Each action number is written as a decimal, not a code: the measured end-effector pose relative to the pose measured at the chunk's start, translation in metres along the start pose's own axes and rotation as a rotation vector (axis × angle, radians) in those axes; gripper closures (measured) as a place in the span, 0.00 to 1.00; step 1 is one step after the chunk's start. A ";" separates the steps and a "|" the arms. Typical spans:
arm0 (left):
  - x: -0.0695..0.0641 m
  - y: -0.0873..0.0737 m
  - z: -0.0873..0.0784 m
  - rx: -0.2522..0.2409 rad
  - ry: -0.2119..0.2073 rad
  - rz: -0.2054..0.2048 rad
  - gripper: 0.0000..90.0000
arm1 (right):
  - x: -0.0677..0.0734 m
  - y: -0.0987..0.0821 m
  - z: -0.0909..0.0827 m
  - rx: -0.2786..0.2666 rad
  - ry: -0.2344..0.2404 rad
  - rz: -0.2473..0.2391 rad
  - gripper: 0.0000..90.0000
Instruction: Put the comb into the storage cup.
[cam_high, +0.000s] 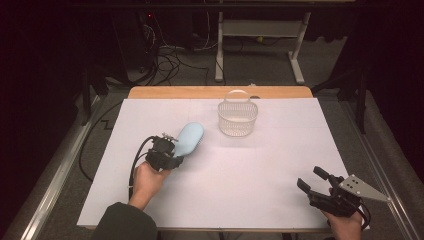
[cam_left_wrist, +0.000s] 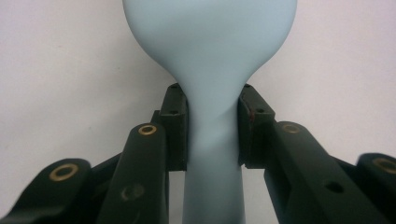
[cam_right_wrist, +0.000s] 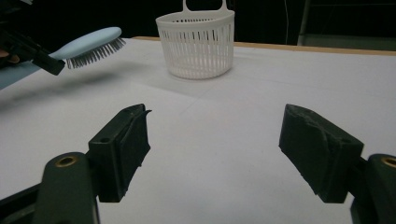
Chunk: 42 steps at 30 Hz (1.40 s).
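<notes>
Nearest the person, at the near right corner of the table (cam_high: 280, 200) and well apart from the basket (cam_high: 238, 118), the right gripper (cam_high: 312, 179) rests with its jaws spread wide and nothing between them. Farther in, to the near left of the basket, the left gripper (cam_high: 172, 150) is clamped on the handle of a hairbrush (cam_high: 189, 139); its own view shows both pads (cam_left_wrist: 175, 126) pressing the narrow neck just below the head. The brush is pale blue and smooth-backed, with an oval head and dark bristles facing down, and from the right gripper view it appears to hang clear of the table, casting a shadow beneath it, though the angle is low and the gap is hard to judge. The basket, white and slotted with a loop handle, stands upright near the far edge of the table and looks empty. So the pick-up seems done; what is likely left is carrying the brush across to the basket and dropping it in.
</notes>
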<state>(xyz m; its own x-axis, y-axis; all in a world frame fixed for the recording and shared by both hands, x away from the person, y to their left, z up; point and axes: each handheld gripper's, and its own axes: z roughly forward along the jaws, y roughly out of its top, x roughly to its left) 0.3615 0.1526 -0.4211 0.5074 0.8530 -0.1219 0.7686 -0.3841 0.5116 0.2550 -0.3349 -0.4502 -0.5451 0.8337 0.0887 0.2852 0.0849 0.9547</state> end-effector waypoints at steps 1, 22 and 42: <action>0.000 -0.002 -0.002 -0.009 -0.004 0.004 0.75 | 0.000 0.000 0.000 0.001 -0.001 -0.002 0.27; 0.008 -0.051 -0.033 -0.149 -0.083 0.018 0.75 | 0.002 -0.001 0.005 0.024 0.002 -0.001 0.27; -0.012 -0.071 -0.035 -0.217 -0.146 0.058 0.75 | 0.007 0.001 0.004 0.018 0.015 -0.012 0.27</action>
<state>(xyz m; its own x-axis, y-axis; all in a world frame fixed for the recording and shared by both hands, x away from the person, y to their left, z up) 0.2872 0.1816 -0.4257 0.6110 0.7659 -0.2003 0.6430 -0.3325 0.6899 0.2545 -0.3264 -0.4503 -0.5603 0.8243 0.0815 0.2927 0.1050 0.9504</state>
